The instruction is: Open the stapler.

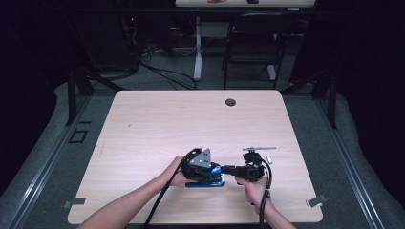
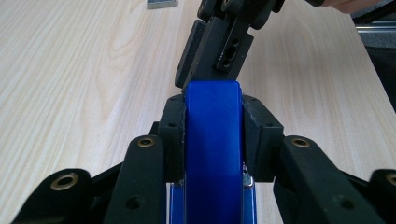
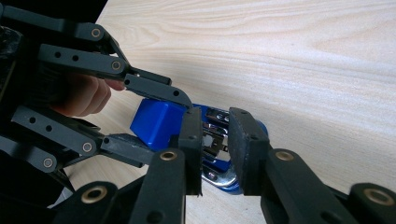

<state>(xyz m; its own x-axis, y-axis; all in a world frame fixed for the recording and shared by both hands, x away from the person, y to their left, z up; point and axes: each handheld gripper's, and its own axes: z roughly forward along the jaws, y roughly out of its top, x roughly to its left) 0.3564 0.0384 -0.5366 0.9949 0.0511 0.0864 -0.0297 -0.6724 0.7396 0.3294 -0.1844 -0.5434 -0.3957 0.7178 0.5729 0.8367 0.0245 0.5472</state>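
A blue stapler (image 1: 205,183) lies on the wooden table (image 1: 167,124) near its front edge. My left gripper (image 1: 217,171) is shut on it: in the left gripper view both pads press the sides of the stapler's blue top (image 2: 212,140). My right gripper (image 1: 227,169) comes in from the right and points at the stapler's front end. Its jaws stand a little apart in the right gripper view (image 3: 215,149), with the stapler's metal nose (image 3: 212,135) showing through the gap and neither pad pressing on it. The left gripper view shows the right gripper (image 2: 212,56) just above the stapler's far end.
A thin grey strip (image 1: 259,149) and a small white piece (image 1: 269,158) lie just right of the grippers. A cable hole (image 1: 230,102) sits near the table's far edge. A black chair (image 1: 251,43) stands beyond the table.
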